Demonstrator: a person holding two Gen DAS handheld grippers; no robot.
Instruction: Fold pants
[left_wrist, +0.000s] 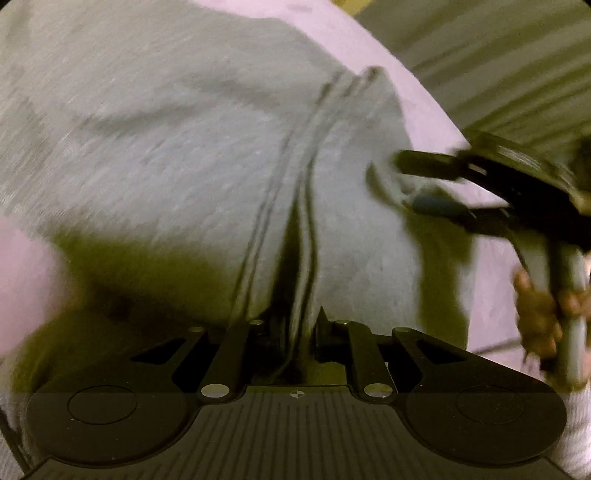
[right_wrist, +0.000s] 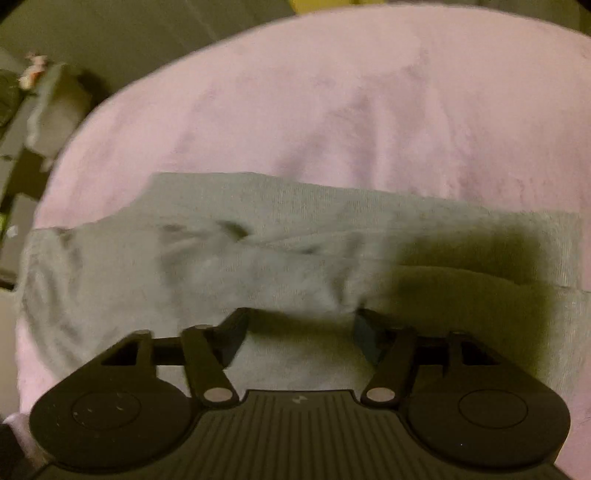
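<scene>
Left gripper (left_wrist: 295, 325): jaws drawn fully together, pinching a ridge of the grey pants (left_wrist: 184, 155); the gathered fold with its seam lines runs from between the fingers up and away across the left wrist view.

Right gripper (right_wrist: 301, 332): jaws standing wide apart, tips down at the near edge of the pants (right_wrist: 258, 266); cloth lies in the gap, no pad seen pressing on it; blurred.

Pants: grey knit, lying on a pink cover (right_wrist: 351, 103); in the right wrist view a broad band with its long axis across the picture, left to right, rumpled in the middle, far edge straight against the pink.

Left wrist view only: the right gripper (left_wrist: 402, 184) from the side, its two dark fingers parted over the right edge of the cloth; the person's hand (left_wrist: 543, 314) around its pale handle; striped surface beyond the cover at upper right.

Right wrist view only: dim clutter at far left, beyond the cover's edge; too dark to identify.
</scene>
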